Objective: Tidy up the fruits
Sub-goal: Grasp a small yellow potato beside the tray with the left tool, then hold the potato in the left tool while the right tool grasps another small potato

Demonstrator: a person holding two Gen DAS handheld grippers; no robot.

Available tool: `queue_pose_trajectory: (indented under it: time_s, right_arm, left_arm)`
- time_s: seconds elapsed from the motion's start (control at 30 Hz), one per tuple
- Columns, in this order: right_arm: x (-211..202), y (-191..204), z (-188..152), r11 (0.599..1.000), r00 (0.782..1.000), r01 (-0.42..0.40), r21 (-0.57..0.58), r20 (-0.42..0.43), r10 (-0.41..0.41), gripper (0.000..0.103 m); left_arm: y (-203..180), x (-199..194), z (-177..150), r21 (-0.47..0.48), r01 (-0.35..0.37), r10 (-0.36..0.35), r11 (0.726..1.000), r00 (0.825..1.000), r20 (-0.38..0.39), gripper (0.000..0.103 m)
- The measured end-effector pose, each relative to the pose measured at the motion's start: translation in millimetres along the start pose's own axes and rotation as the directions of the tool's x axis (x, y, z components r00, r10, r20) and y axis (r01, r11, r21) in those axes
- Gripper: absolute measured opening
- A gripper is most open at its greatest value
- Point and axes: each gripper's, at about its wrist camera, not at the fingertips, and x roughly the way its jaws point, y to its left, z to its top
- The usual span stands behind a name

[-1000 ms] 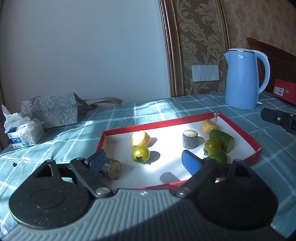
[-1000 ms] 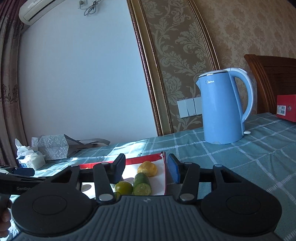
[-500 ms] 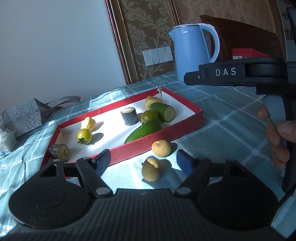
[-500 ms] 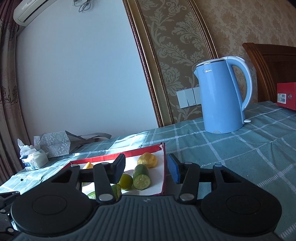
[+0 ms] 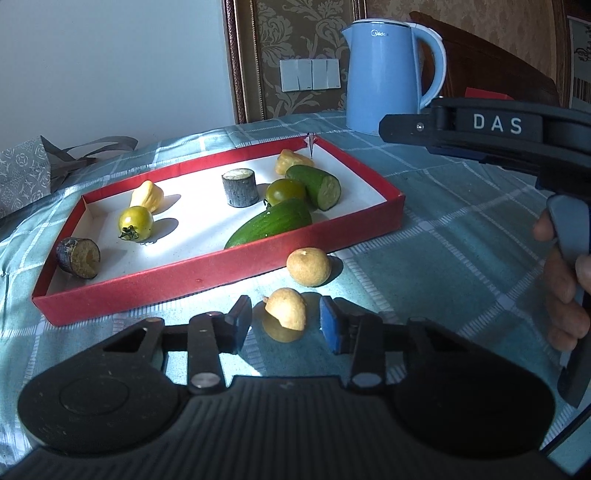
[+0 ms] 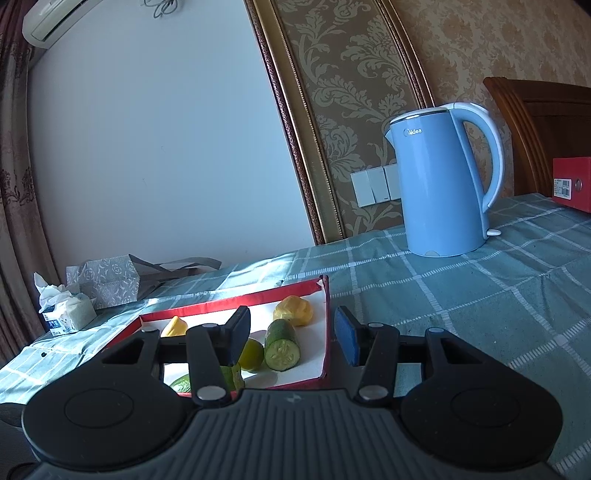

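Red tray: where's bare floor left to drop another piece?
The red tray has bare white floor in the middle, between the yellow-green tomato, the grey cylinder and the long cucumber. The far right corner around the cut cucumber is crowded.

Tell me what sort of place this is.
Most likely a room in a home, perhaps a dining room or bedroom. A blue electric kettle stands on a checked tablecloth, the wall has ornate damask wallpaper with light switches, and an air conditioner hangs high up.
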Motion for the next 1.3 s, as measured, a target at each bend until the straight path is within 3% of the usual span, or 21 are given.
queue_pose_trajectory:
  time_s: [0.2,0.4,0.57,0.77,0.9,1.07,1.2,1.3]
  right_arm:
    - [0,-1,0,1.0,1.0,0.01,0.0,-0.003,-0.01,0.049]
    - [3,-2,-1,1.0,1.0,0.02,0.005,-0.012,-0.02,0.049]
    - [4,-4,-2,1.0,1.0,0.023,0.014,-0.018,-0.023,0.049]
    - [0,-1,-2,1.0,1.0,0.025,0.004,-0.001,-0.025,0.049]
    - [-8,5,-4,1.0,0.999,-0.028,0.01,-0.035,0.029,0.049]
    - [-20,42,-16,0.993,0.994,-0.025,-0.112,-0.108,0.013,0.049]
    - [-7,76,-27,0.954,0.985,-0.049,-0.294,-0.173,-0.003,0.049]
    - [3,86,-34,0.949,0.979,-0.074,-0.305,-0.206,0.01,0.049]
  left_arm:
    - [3,1,0,-0.025,0.042,-0.042,0.999,0.999,-0.008,0.024]
    - [12,-4,-1,-0.06,0.05,-0.05,0.997,0.999,0.002,0.024]
    - [28,-22,-4,-0.053,-0.026,0.03,0.998,0.997,0.071,0.024]
    - [56,-36,-10,-0.106,-0.096,0.112,0.99,0.981,0.157,0.024]
    - [70,-36,-9,-0.15,-0.121,0.146,0.981,0.974,0.171,0.024]
    - [73,-39,-9,-0.157,-0.156,0.184,0.975,0.965,0.187,0.024]
    - [77,-40,-9,-0.179,-0.17,0.204,0.969,0.961,0.188,0.024]
    - [82,-40,-9,-0.207,-0.195,0.233,0.959,0.956,0.18,0.024]
